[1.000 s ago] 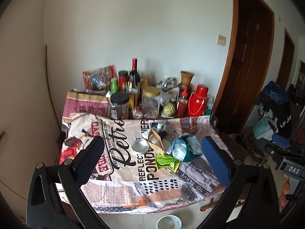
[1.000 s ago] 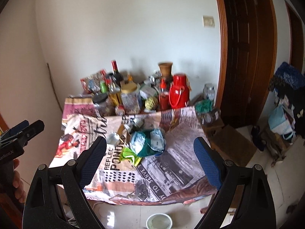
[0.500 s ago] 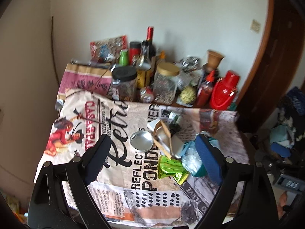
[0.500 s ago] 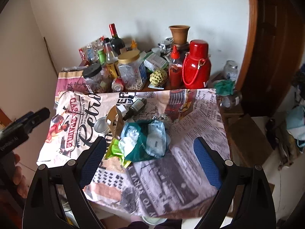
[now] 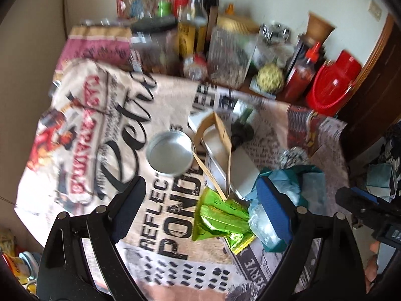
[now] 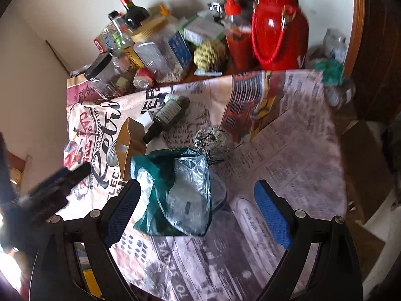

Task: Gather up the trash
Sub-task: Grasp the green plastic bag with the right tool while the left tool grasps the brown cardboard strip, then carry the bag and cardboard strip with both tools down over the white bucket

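A heap of trash lies on the printed tablecloth (image 5: 105, 115): a green foil wrapper (image 5: 220, 215), a teal and clear plastic bag (image 6: 175, 190) also in the left wrist view (image 5: 288, 190), a torn brown cardboard box (image 5: 215, 148), a round metal lid (image 5: 170, 153), a crumpled foil ball (image 6: 213, 140) and a small dark bottle (image 6: 168, 115) lying on its side. My left gripper (image 5: 200, 210) is open just above the green wrapper. My right gripper (image 6: 198, 213) is open above the plastic bag.
Jars, bottles, a red sauce bottle (image 6: 235, 30) and a red thermos (image 6: 278, 22) crowd the back of the table by the wall. A wooden door (image 5: 371, 80) stands at the right. Each gripper shows at the edge of the other's view.
Both grippers have moved forward and down toward the trash heap, which now fills the views. Both jaws stay open.
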Tool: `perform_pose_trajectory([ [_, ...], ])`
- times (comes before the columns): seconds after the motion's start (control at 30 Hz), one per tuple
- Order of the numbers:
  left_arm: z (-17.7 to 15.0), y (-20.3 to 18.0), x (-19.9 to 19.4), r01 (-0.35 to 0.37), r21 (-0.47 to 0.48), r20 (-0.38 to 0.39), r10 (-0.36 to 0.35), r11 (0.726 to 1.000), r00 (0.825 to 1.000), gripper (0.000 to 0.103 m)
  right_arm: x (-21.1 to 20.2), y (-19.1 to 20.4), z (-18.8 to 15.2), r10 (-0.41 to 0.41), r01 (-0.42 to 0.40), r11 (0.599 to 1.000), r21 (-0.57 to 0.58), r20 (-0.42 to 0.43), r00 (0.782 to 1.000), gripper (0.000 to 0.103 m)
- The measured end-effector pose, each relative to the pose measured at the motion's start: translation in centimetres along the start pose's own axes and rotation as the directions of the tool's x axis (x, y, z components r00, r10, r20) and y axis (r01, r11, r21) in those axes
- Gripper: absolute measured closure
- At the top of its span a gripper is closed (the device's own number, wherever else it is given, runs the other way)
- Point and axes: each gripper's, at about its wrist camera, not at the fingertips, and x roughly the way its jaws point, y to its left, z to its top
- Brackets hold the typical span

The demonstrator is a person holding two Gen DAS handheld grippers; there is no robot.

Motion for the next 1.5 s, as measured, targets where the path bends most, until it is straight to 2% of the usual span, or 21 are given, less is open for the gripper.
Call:
perform_pose_trajectory([
  [0.13,-0.4,-0.8,3.2,0.021,-0.025,-0.06,-0.022,0.999,0.998,0.028,2.1,-0.9,0.1,0.058,-0.056,0.998,0.034,-0.047,0.997,0.032],
  [0.2,-0.7,-1.0,4.4,0.036,-0.044,-0.086,-0.039,0.998,0.995,0.035,2.9,-1.2,0.2,0.067,-0.065,0.997,0.033,-0.06,0.996,0.034],
  [0.27,-0.9,-1.1,5.3,0.058,-0.062,-0.107,-0.065,0.996,0.992,0.048,3.5,-1.2,0.1,0.068,-0.067,0.998,0.018,-0.053,0.996,0.034],
  [0.37,-1.0,-1.1,6.2,0.081,-0.077,-0.119,-0.089,0.994,0.989,0.062,4.5,-1.1,0.3,0.059,-0.059,0.998,-0.005,-0.061,0.996,0.042],
  [0.43,-0.9,-1.3,6.6,0.102,-0.077,-0.12,-0.111,0.992,0.987,0.065,5.1,-1.1,0.5,0.056,-0.057,0.998,-0.007,-0.071,0.996,0.046],
  [0.57,-0.5,-1.9,6.9,0.105,-0.055,-0.109,-0.111,0.993,0.988,0.083,5.4,-1.3,0.7,0.047,-0.048,0.999,-0.016,-0.052,0.998,0.056],
  [0.7,-0.1,-1.8,6.5,0.11,-0.037,-0.106,-0.113,0.993,0.988,0.087,5.6,-1.3,1.0,0.026,-0.028,0.999,-0.025,-0.052,0.998,0.072],
  [0.8,0.1,-1.7,5.7,0.102,-0.023,-0.097,-0.104,0.995,0.99,0.09,5.4,-0.9,1.3,0.011,-0.012,0.999,-0.034,-0.04,0.999,0.079],
  [0.9,0.3,-1.2,4.5,0.105,-0.018,-0.085,-0.106,0.994,0.991,0.093,4.8,-0.3,1.5,0.01,-0.011,0.999,-0.05,-0.025,1.0,0.095],
  [1.2,1.3,1.0,-1.4,0.128,0.033,0.01,-0.128,0.991,0.992,0.094,0.6,2.4,1.6,0.003,0.002,0.998,-0.066,0.076,0.997,0.098],
  [1.5,1.3,4.3,-8.3,0.185,0.125,0.097,-0.197,0.975,0.976,0.094,-5.3,5.8,-0.1,-0.059,0.061,0.998,-0.002,0.214,0.975,0.099],
])
